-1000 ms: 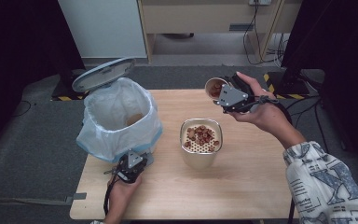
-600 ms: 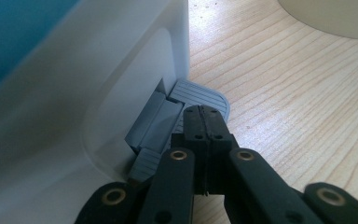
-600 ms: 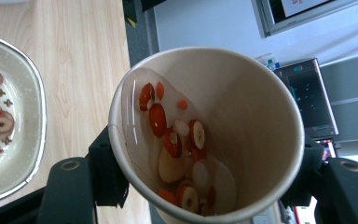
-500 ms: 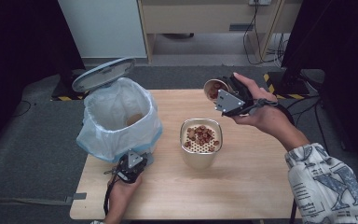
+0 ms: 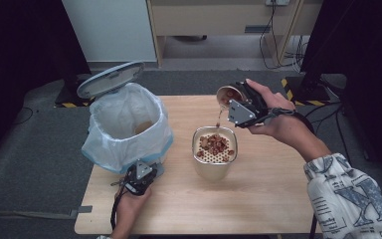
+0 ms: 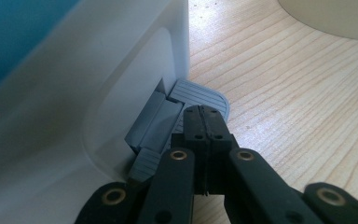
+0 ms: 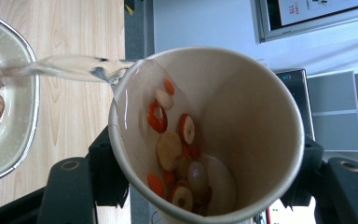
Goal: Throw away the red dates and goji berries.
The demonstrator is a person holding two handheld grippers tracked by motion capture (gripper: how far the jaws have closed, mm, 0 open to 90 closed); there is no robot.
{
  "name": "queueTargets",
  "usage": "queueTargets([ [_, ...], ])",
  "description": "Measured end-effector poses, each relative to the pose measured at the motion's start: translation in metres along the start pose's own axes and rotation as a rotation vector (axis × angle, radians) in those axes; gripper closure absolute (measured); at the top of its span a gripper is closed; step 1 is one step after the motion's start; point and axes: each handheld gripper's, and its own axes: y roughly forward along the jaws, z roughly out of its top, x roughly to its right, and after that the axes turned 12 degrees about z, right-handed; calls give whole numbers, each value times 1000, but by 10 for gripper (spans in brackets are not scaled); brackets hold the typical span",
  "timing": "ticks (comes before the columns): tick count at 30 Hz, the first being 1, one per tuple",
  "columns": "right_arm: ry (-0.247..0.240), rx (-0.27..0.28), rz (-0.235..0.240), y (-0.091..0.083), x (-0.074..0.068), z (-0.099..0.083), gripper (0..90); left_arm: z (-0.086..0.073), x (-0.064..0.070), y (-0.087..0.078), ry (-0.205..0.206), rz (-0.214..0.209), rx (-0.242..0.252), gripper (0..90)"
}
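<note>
On the left of the tabletop (image 5: 268,199) stands a bin (image 5: 129,129) lined with a pale bag, its lid (image 5: 110,78) tipped up behind it and something tan lying inside. At the foot of the bin the left gripper (image 5: 146,172) rests with its jaws clenched together, empty, their tips pressing on the grey ribbed pedal (image 6: 200,95) at the bin's base. Near the middle of the tabletop sits a cream container (image 5: 215,154) with a perforated strainer insert holding red and pale fruit slices (image 5: 215,144). Up and to the right of it the right gripper (image 5: 234,99) has its jaws grasping a paper cup (image 7: 223,121), tilted on its side above the container's far rim. A thin stream of clear liquid (image 7: 65,67) runs from the cup's lip down into the strainer, while red and pale slices (image 7: 177,154) cling to the cup's inner wall and bottom.
</note>
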Motion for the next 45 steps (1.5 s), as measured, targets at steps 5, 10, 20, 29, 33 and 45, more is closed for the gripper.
queueTargets([
  [5, -13, -3, -5, -2, 1, 0, 332, 0, 0, 0, -1, 0, 0, 896],
  [10, -19, -7, -17, -5, 3, 1, 332, 0, 0, 0, 0, 0, -2, 897],
  [20, -41, -19, -35, -9, 6, 3, 332, 0, 0, 0, 0, 0, -4, 896],
  [29, -130, -84, -54, -8, 2, 6, 334, 0, 0, 0, 0, 0, -2, 897],
  [33, -188, -115, -69, -6, 0, 7, 335, 0, 0, 0, 0, -1, -3, 896],
  [45, -275, -156, -92, -3, -4, 12, 335, 0, 0, 0, 0, -1, -3, 896],
])
